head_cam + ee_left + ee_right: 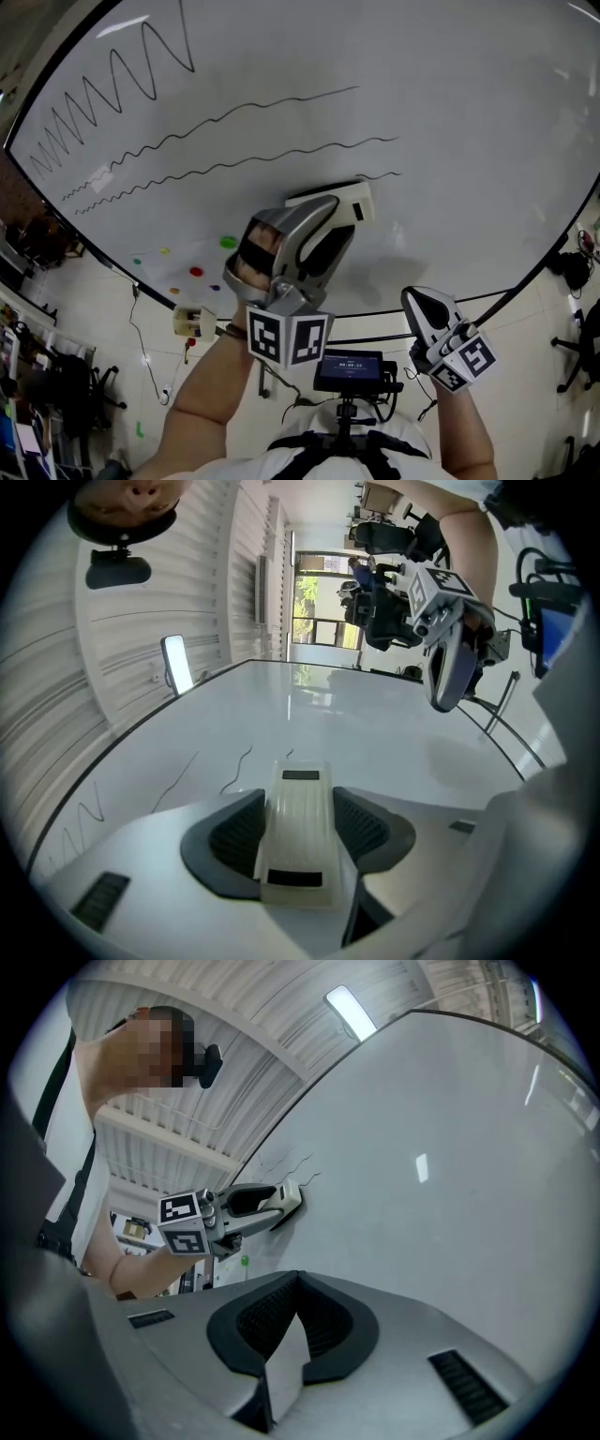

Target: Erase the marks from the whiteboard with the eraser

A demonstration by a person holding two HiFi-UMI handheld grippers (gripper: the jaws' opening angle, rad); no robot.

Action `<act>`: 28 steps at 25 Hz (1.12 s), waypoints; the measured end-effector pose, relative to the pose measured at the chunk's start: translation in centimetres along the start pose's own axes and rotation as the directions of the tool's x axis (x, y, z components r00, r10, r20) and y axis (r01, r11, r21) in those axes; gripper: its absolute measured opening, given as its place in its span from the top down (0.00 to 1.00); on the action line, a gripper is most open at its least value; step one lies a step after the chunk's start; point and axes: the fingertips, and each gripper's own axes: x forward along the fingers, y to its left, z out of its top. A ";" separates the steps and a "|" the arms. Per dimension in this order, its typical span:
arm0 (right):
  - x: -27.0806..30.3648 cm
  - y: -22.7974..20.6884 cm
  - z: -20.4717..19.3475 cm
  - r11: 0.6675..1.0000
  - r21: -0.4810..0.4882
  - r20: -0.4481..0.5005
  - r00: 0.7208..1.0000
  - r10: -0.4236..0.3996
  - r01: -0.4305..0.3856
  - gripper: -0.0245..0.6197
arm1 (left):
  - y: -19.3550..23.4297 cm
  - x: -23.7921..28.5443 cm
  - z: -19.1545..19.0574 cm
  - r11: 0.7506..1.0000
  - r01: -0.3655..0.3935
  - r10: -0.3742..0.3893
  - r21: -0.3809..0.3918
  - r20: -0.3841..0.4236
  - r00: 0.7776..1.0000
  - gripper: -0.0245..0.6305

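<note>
head view: left gripper (323, 225) pinches eraser (361, 204) on whiteboard (469, 122) by the marks (234, 117), right gripper (295, 1326) closed empty; next probably a sweep left.

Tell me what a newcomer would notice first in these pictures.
The left gripper holds a pale eraser against the big whiteboard, beside a short wavy stroke. A black zigzag and two long wavy lines cross the board's upper left. The right gripper hangs shut and empty at lower right.

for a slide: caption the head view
Left gripper holds the eraser against the whiteboard by the lowest wavy line; right gripper hangs shut below.
</note>
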 end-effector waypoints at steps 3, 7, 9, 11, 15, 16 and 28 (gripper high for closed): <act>0.6 0.7 -0.2 1.000 -0.005 -0.005 1.000 -0.001 0.001 0.94 | 2.6 -1.5 -2.4 0.995 -0.089 0.087 -0.035 -0.046 0.995 0.57; 0.2 0.0 -0.2 1.000 -0.009 -0.004 1.000 -0.001 0.001 0.94 | 3.4 -0.8 -2.1 0.991 -0.133 0.132 -0.033 -0.043 0.990 0.57; 0.2 -0.7 0.1 1.000 -0.017 0.004 1.000 0.000 0.000 0.94 | 3.7 0.1 -1.2 0.988 -0.151 0.150 -0.028 -0.021 0.988 0.57; -0.1 -1.4 0.2 1.000 -0.018 0.013 1.000 -0.004 0.004 0.94 | 3.9 1.1 0.1 0.988 -0.154 0.154 -0.019 -0.002 0.988 0.57; -1.2 -1.7 0.2 1.000 0.005 0.016 1.000 -0.025 0.025 0.94 | 3.5 2.2 2.5 0.990 -0.142 0.142 0.001 0.029 0.989 0.57; -1.2 -1.5 0.1 1.000 0.006 0.016 1.000 -0.025 0.024 0.94 | 3.5 2.2 2.8 0.990 -0.138 0.137 0.005 0.034 0.990 0.57; -0.9 -1.7 -0.4 1.000 0.023 0.008 1.000 -0.009 0.009 0.94 | -1.1 0.8 0.8 1.000 -0.012 0.013 0.021 -0.022 1.000 0.57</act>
